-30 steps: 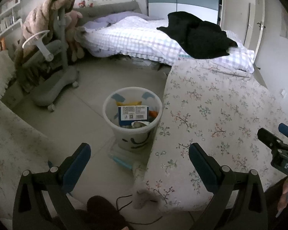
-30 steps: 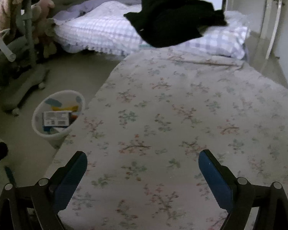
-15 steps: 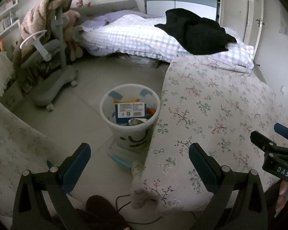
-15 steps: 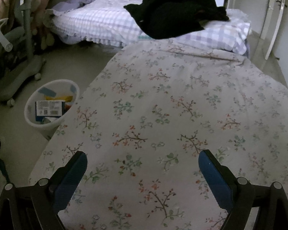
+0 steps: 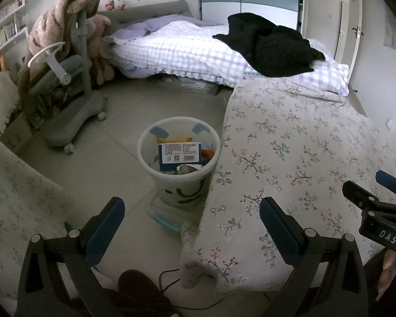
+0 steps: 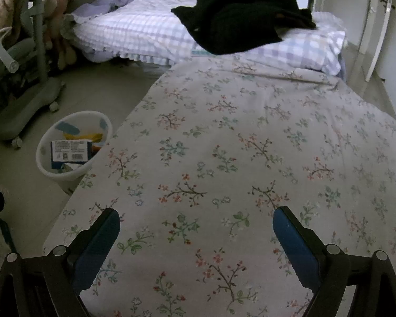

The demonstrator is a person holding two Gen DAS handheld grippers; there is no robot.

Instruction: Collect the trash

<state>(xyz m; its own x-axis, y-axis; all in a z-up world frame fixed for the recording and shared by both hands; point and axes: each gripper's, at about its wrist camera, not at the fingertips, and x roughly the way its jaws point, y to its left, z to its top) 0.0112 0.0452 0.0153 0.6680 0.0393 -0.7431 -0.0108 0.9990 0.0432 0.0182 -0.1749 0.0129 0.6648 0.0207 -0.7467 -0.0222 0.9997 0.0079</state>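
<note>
A white trash bin [image 5: 155,182] with a smiley face stands on the floor beside the floral-covered surface [image 5: 290,158]. It holds a blue and white box [image 5: 179,153] and other scraps. The bin also shows in the right wrist view [image 6: 43,163]. My left gripper [image 5: 190,211] is open and empty, above the floor just in front of the bin. My right gripper [image 6: 195,224] is open and empty over the floral cover [image 6: 237,145]; it also shows in the left wrist view [image 5: 369,187].
A grey wheeled chair [image 5: 66,105] draped with a brown blanket stands left of the bin. A checked bed [image 5: 187,50] with a black garment [image 5: 272,45] lies behind. A clear lidded container [image 5: 163,214] lies at the bin's foot. A cable [image 5: 171,274] runs on the floor.
Both grippers have drawn back and risen slightly; the bin and floral cover sit a little farther off. Both stay open and empty.
</note>
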